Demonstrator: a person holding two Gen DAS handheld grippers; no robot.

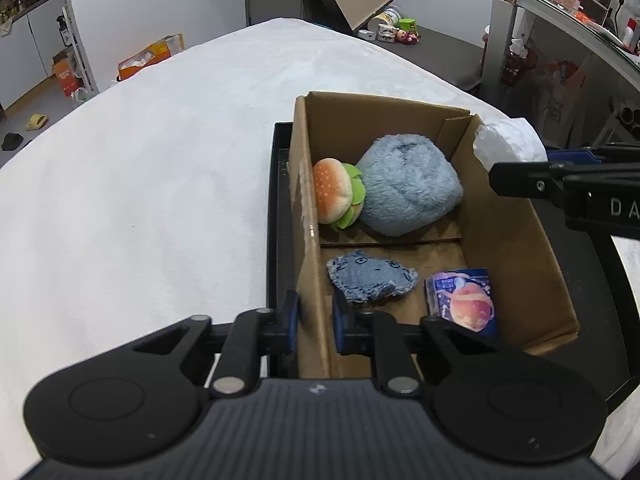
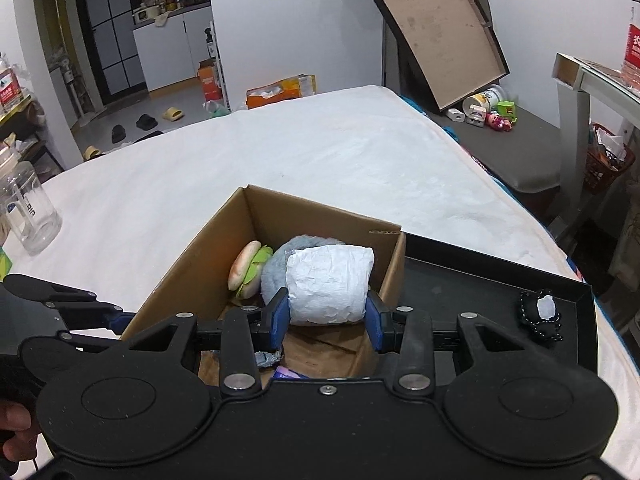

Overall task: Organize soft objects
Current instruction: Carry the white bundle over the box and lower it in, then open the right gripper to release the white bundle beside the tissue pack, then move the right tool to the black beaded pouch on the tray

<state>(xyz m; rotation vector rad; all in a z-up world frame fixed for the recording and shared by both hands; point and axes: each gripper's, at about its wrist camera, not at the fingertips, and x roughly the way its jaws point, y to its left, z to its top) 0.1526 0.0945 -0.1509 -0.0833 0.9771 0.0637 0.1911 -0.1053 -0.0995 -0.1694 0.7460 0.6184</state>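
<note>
A cardboard box (image 1: 516,240) stands on a black tray (image 1: 276,216) on the white bed. Inside lie a plush burger (image 1: 334,196), a fluffy blue plush (image 1: 408,188), a denim patch (image 1: 370,278) and a small printed packet (image 1: 464,300). My left gripper (image 1: 314,322) is shut on the box's near left wall. My right gripper (image 2: 328,316) is shut on a white tissue pack (image 2: 330,284) and holds it above the box; the pack (image 1: 508,146) also shows at the right of the left wrist view. The box (image 2: 192,272), burger (image 2: 248,270) and blue plush (image 2: 276,276) show below it.
A small black pouch (image 2: 540,314) lies on the tray (image 2: 480,276) right of the box. A clear plastic jar (image 2: 28,216) stands on the bed at the left. A desk (image 2: 592,80) and a red basket (image 2: 608,160) stand at the right.
</note>
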